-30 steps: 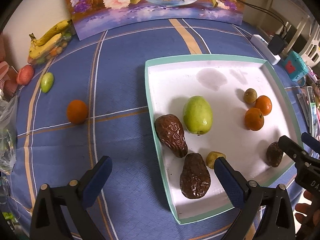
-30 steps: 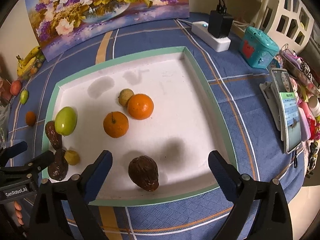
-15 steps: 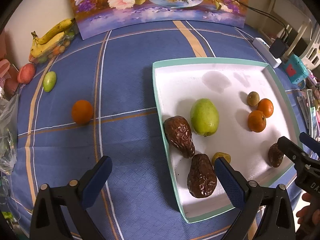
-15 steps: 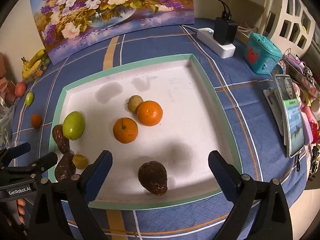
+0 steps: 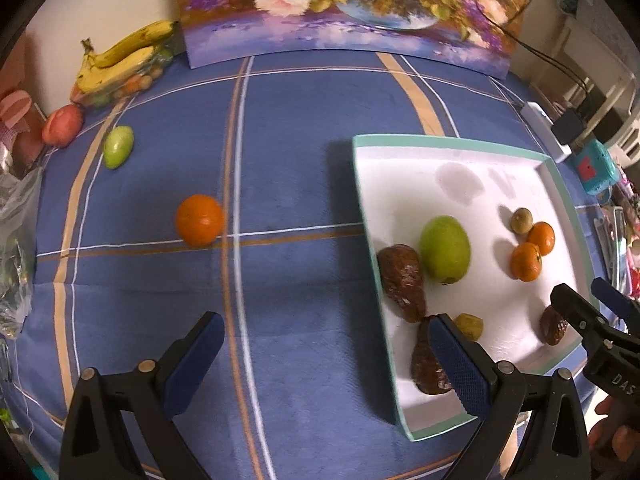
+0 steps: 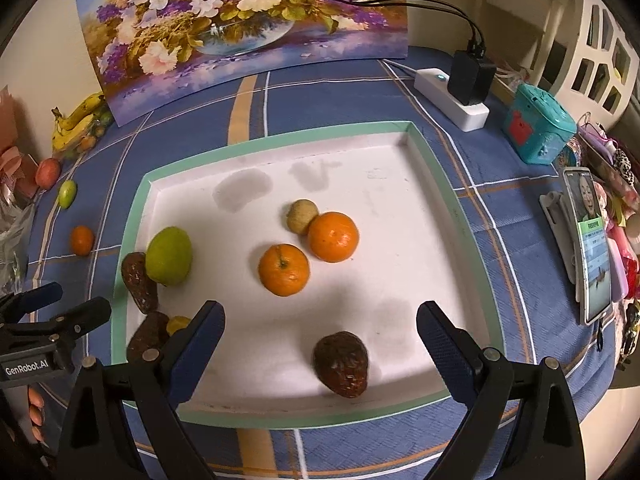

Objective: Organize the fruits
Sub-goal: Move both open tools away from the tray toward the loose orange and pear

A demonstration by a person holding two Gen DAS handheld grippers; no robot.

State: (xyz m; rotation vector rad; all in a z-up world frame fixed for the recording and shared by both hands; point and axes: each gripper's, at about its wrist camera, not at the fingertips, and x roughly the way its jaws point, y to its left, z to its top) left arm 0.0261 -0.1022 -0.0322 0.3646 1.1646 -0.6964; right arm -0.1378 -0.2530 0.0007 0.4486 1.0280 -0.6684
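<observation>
A white tray with a green rim (image 5: pixel 460 142) (image 6: pixel 132 216) lies on the blue cloth. It holds a green fruit (image 5: pixel 445 249) (image 6: pixel 169 255), two oranges (image 6: pixel 284 269) (image 6: pixel 333 236), a small tan fruit (image 6: pixel 301 215), a small yellow fruit (image 5: pixel 470 325) and three dark brown avocados (image 5: pixel 402 276) (image 6: pixel 341 363) (image 6: pixel 148 336). A loose orange (image 5: pixel 199 219) (image 6: pixel 81 240) and a small green fruit (image 5: pixel 118 146) lie on the cloth to the left. My left gripper (image 5: pixel 324 364) is open and empty over the cloth at the tray's left edge. My right gripper (image 6: pixel 320 344) is open and empty above the tray's front.
Bananas (image 5: pixel 120 60) and a red fruit (image 5: pixel 62 128) sit at the far left. A flower painting (image 6: pixel 240 28) stands at the back. A power strip (image 6: pixel 452 98), a teal box (image 6: pixel 538 128) and a phone (image 6: pixel 592 240) lie to the right.
My left gripper has swung left, away from the tray and toward the loose orange. My right gripper has drawn back slightly over the tray. Both stay open.
</observation>
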